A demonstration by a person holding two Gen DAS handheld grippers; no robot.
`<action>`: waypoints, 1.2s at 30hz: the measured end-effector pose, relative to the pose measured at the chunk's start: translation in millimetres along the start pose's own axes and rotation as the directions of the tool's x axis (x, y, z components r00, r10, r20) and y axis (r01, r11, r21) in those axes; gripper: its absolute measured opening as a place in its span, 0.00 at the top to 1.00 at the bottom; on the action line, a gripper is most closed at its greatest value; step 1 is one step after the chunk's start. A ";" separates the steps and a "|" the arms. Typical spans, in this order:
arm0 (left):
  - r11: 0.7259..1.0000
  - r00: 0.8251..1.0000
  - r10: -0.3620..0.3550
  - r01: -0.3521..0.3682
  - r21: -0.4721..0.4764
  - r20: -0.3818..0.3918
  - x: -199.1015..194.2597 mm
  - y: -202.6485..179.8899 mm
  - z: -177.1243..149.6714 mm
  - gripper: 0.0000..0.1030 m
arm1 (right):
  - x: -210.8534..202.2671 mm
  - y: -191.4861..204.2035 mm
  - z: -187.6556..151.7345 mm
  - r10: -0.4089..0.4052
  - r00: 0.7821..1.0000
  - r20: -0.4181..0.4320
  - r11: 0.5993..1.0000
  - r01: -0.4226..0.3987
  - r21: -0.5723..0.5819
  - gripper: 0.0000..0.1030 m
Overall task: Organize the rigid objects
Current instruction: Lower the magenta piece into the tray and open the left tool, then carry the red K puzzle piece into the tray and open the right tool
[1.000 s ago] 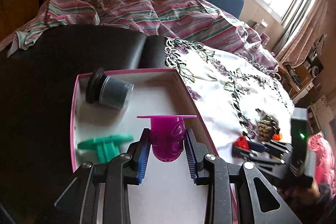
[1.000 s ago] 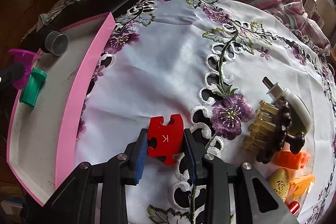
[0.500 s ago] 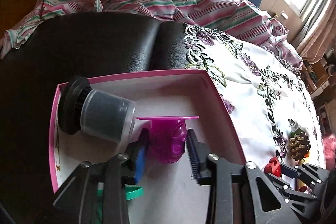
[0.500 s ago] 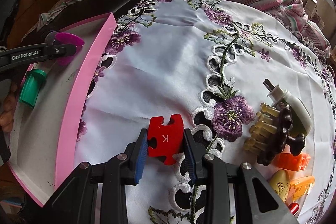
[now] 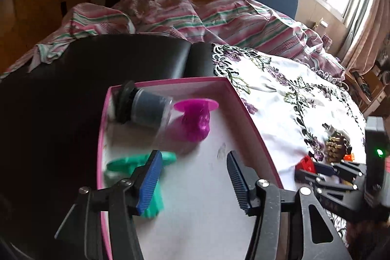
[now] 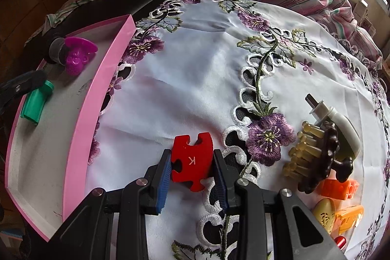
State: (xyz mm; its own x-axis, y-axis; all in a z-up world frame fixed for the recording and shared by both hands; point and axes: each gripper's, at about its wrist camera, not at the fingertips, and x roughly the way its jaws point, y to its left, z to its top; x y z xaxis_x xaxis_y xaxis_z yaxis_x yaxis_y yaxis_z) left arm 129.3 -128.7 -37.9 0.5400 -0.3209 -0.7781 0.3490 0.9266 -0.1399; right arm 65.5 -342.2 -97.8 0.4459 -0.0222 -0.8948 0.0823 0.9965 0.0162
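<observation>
A pink-walled tray (image 5: 248, 111) (image 6: 80, 113) holds a magenta flanged piece (image 5: 196, 118) (image 6: 76, 56), a grey cup with a black cap (image 5: 143, 109) (image 6: 56, 49) and a green piece (image 5: 148, 187) (image 6: 36, 100). My left gripper (image 5: 192, 179) hangs over the tray floor, nearer than the magenta piece, its jaws opening with nothing between them. My right gripper (image 6: 191, 177) is shut on a red puzzle piece (image 6: 191, 160) (image 5: 304, 163) marked K, just above the embroidered cloth (image 6: 195, 70).
At the right of the cloth lie a brown hair claw (image 6: 314, 155), a white plug-like device (image 6: 338, 121), an orange block (image 6: 338, 189) and yellow-orange pieces (image 6: 341, 213). A black cushion (image 5: 97, 70) and a striped blanket (image 5: 219, 21) lie beyond the tray.
My left gripper let go of the magenta piece, which now lies in the tray beside the grey cup, and drew back with its jaws widening. The right gripper kept still with the red piece.
</observation>
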 end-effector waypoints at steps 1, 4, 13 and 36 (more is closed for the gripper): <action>1.000 1.000 -0.001 0.001 -0.006 0.000 -4.8 0.5 -4.6 0.44 | -0.1 0.1 0.0 -0.001 1.000 0.001 1.000 0.001 -0.001 0.69; 0.999 1.000 0.016 -0.016 -0.029 -0.001 -15.1 2.6 -16.0 0.44 | -0.4 0.6 -0.2 -0.006 1.000 0.002 1.000 0.006 -0.007 0.69; 0.997 0.997 0.065 -0.064 -0.049 0.028 -48.5 8.0 -41.9 0.44 | -2.1 1.0 -1.4 -0.011 1.000 0.009 1.000 0.012 -0.015 0.69; 0.992 0.994 0.102 -0.098 -0.079 0.046 -73.7 27.7 -66.8 0.44 | -2.8 2.2 -3.2 -0.019 0.999 0.030 1.000 0.019 -0.012 0.69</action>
State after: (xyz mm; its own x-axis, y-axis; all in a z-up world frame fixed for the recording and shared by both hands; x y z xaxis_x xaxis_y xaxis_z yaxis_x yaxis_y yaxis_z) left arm 48.0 -66.3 -25.3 0.6072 -0.2337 -0.7594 0.2327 0.9662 -0.1113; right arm 61.6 -339.7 -96.7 0.4711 -0.0436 -0.8810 0.0804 0.9967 -0.0063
